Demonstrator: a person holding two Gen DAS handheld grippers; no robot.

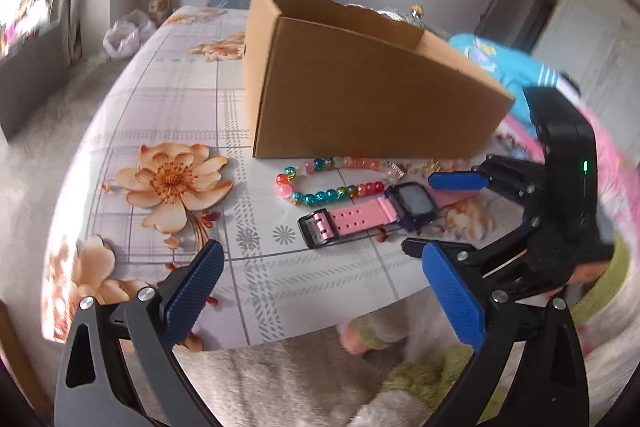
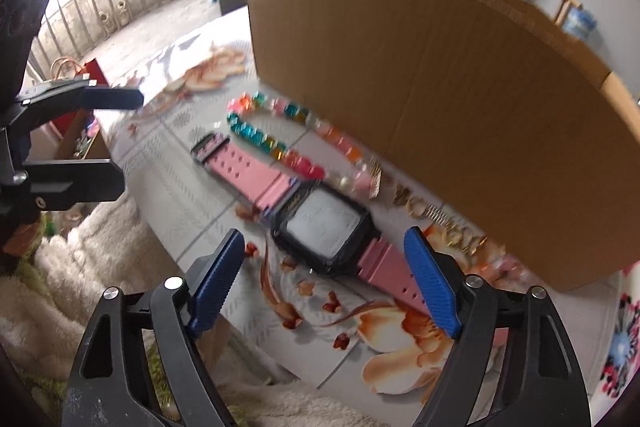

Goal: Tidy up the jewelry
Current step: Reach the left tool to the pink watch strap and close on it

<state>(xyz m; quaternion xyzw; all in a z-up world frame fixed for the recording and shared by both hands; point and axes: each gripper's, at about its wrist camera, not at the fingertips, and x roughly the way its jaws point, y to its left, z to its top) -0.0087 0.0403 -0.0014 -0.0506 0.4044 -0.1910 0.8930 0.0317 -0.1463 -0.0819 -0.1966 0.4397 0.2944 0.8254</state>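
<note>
Plainly, the cardboard box [image 1: 360, 83] is the biggest thing on the flowered tablecloth [image 1: 168, 107], standing open-topped toward twelve o'clock in the left wrist view, presumably as the place the jewelry is meant to end up; whatever it already holds is hidden behind its wall. Just in front of it, near its base, the jewelry lies in a loose row, probably laid out there for a short carry. The pink watch [image 2: 320, 223] lies flat at the centre of the right wrist view, strap running from ten to four o'clock; the right gripper [image 2: 326, 283] hovers over it, jaws spread and empty, either side of the case, so I judge the watch is its target. The bead bracelet [image 1: 324, 183] curves between watch and box; small gold pieces [image 2: 440, 215] trail off at three o'clock. The left gripper [image 1: 320, 299] waits wide and empty at six o'clock, near the table's edge.
</note>
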